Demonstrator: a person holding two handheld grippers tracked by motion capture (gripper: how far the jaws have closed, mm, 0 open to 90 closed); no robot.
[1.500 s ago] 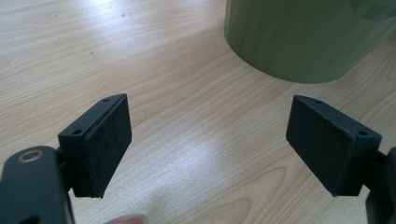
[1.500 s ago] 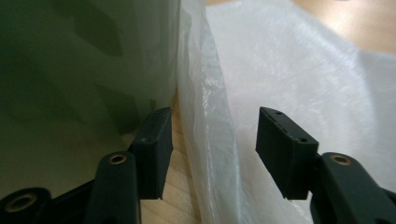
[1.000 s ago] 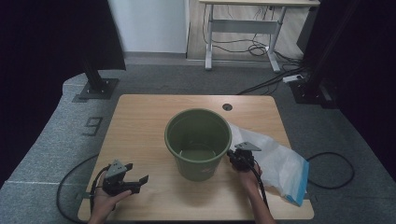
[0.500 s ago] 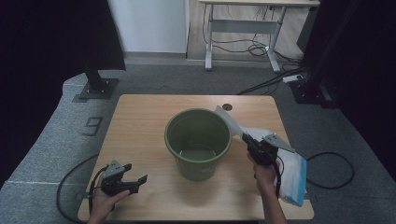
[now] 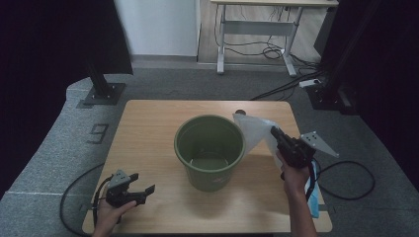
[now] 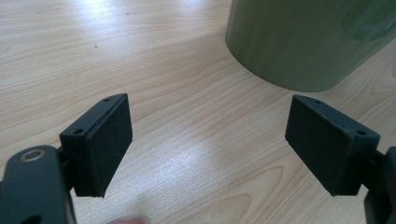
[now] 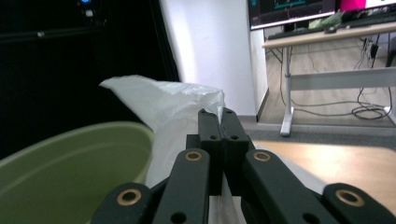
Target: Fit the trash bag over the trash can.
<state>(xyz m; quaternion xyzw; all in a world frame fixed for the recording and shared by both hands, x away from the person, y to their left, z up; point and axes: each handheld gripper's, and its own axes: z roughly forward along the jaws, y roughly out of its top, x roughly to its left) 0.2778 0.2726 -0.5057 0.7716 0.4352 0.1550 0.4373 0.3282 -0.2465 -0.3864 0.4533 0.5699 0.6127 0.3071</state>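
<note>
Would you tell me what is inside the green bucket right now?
The green bucket looks empty: its bare floor shows. The near inner wall is hidden by the rim. The plastic bag hangs beside it, outside.

A grey "9" on the floor mat (image 5: 99, 132) left of the table (image 5: 148, 128).

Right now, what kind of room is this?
Probably an office or lab: a white-legged desk with tangled cables on grey carpet, and black stands around the light wooden table.

one green bucket (image 5: 210, 150), one plastic bag (image 5: 257, 131), two tongs
</note>
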